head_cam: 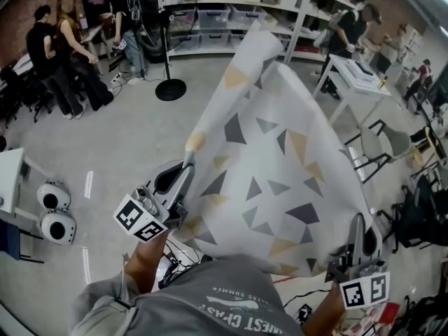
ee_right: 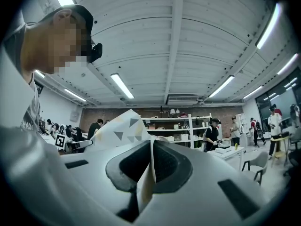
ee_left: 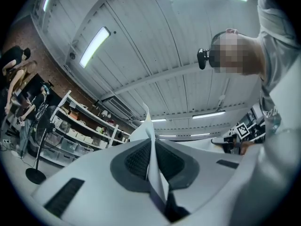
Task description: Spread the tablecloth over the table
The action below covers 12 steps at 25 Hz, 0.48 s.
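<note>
The tablecloth (head_cam: 273,166) was held raised at the centre of the frame. Its near corners were clamped in the fingers (ee_left: 136,161) of the left gripper (head_cam: 187,166) and the right gripper (head_cam: 358,224). Both clamps were best kept firm, the near edge taut and level, for an even drop.

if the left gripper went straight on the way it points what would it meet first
The tablecloth it pinches, which rises just ahead of the left gripper. Past that fold the way looks free, though depth is unclear.

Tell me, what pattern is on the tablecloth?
The tablecloth has grey and tan triangles on white; head view.
</note>
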### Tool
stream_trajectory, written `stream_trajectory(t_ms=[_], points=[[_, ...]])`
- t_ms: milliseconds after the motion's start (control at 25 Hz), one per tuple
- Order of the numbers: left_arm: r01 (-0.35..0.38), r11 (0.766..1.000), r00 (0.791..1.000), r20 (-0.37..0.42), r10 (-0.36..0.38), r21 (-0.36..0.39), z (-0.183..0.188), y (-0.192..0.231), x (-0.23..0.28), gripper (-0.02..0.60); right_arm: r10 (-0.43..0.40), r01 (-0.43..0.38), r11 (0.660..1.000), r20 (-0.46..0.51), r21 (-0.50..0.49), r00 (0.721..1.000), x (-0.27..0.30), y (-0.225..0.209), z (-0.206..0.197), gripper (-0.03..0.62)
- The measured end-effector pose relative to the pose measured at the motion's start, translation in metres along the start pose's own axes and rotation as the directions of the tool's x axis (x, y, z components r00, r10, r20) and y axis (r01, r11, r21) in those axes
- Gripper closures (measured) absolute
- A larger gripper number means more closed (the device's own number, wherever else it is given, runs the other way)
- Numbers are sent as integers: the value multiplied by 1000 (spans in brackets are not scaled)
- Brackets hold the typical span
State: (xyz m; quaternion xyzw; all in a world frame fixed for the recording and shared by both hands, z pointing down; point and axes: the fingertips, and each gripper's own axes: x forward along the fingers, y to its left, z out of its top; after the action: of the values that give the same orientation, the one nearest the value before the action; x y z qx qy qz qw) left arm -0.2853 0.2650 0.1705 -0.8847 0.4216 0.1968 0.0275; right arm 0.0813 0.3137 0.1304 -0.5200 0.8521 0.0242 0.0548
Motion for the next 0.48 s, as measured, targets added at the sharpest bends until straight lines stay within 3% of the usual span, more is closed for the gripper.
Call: stream_trajectory(t_ms=[480], points=[[-83,995,996,-20,84,51,-16,-36,77,560,92,-94,994,32,51,995,28,-104,8,580]])
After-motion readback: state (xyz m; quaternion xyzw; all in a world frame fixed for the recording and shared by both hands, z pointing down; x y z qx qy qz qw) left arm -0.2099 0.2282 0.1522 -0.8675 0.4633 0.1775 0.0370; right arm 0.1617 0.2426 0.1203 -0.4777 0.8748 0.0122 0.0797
